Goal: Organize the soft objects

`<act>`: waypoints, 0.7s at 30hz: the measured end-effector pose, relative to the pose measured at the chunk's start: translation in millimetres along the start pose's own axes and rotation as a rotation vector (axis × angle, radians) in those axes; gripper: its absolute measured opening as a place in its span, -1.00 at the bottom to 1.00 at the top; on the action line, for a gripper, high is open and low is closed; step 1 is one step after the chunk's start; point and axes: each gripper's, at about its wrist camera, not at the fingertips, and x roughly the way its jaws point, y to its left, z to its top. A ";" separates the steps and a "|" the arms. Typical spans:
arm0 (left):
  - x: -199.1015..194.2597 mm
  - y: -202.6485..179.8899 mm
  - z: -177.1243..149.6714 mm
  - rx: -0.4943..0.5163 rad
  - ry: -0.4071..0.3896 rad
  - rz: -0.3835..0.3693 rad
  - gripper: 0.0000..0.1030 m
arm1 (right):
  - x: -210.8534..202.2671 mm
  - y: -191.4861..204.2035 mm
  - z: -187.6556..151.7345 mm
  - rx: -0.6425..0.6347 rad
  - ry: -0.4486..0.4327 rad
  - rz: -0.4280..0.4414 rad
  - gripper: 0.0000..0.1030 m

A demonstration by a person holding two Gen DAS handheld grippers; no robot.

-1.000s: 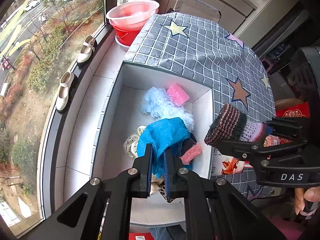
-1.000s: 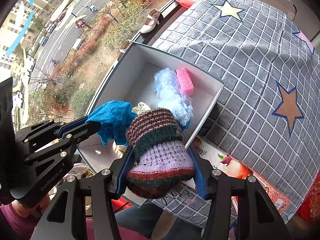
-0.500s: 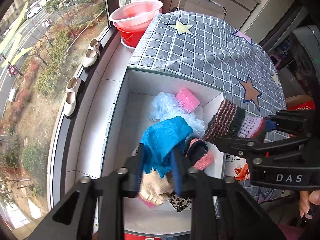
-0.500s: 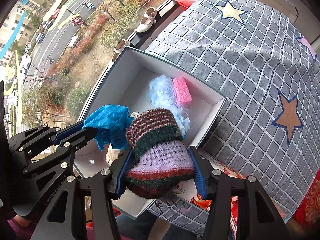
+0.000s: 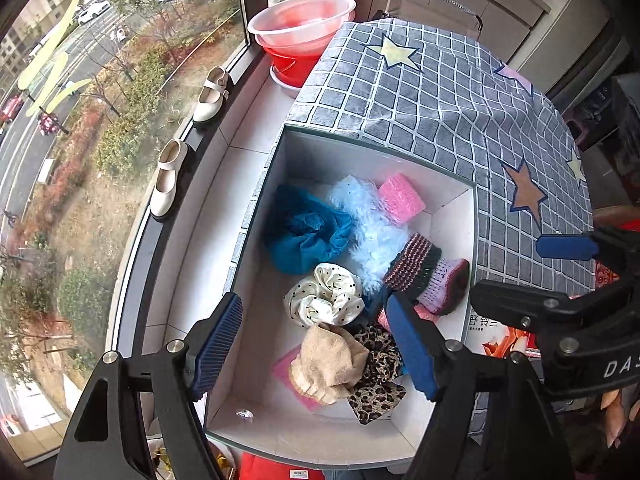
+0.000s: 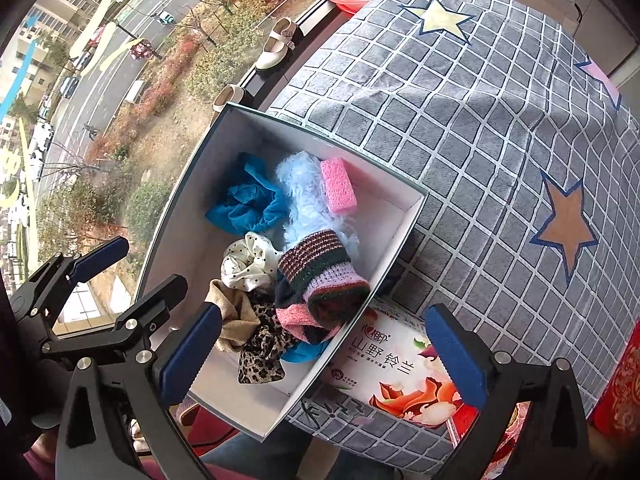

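Observation:
A white box holds soft things: a blue cloth, a pale blue fluffy piece, a pink sponge, a dotted white scrunchie, a beige cloth, a leopard cloth and a striped knit sock against the right wall. My left gripper is open and empty above the box's near end. My right gripper is open and empty over the near right corner.
The box sits on a grey checked star cloth. A printed tissue pack lies beside the box. Pink basins stand on the sill at the back. White shoes rest by the window on the left.
My left gripper opened and dropped the blue cloth into the box's far left. My right gripper opened and dropped the striped knit sock into the box by the right wall.

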 end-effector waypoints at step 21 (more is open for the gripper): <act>-11.2 -0.1 -15.4 -0.028 -0.077 -0.076 0.53 | -0.6 0.5 -8.7 0.018 0.018 0.027 0.99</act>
